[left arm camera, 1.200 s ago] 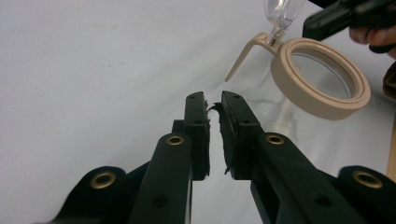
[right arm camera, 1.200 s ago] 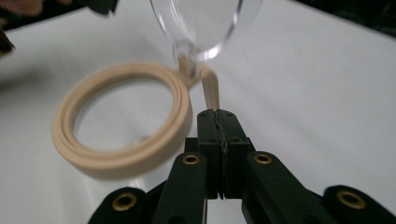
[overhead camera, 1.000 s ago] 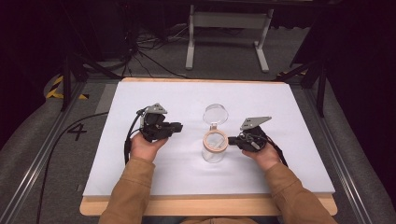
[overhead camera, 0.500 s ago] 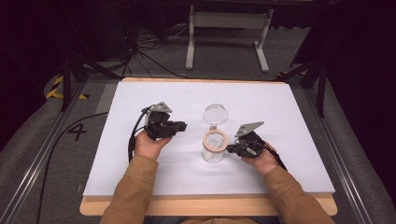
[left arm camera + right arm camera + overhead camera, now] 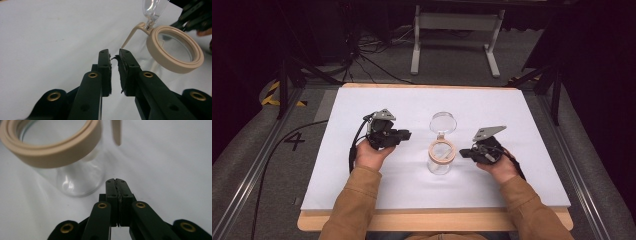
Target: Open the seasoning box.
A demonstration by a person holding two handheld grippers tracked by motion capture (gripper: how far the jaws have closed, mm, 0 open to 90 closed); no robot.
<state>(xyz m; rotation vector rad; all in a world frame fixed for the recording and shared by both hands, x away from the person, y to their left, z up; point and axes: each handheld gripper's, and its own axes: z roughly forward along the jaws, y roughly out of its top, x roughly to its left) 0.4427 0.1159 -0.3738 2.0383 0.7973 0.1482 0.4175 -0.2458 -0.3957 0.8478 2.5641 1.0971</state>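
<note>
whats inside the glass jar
Nothing shows inside the glass jar: through its beige rim and clear wall only the white table is seen. Its hinged clear lid stands open behind it. The rim hides a strip of the inside.

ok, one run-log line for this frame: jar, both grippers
clear glass jar with tan ring: upright, lid open behind | left gripper: jaws just opening, slightly apart, empty, beside jar | right gripper: shut, empty, beside jar
</note>
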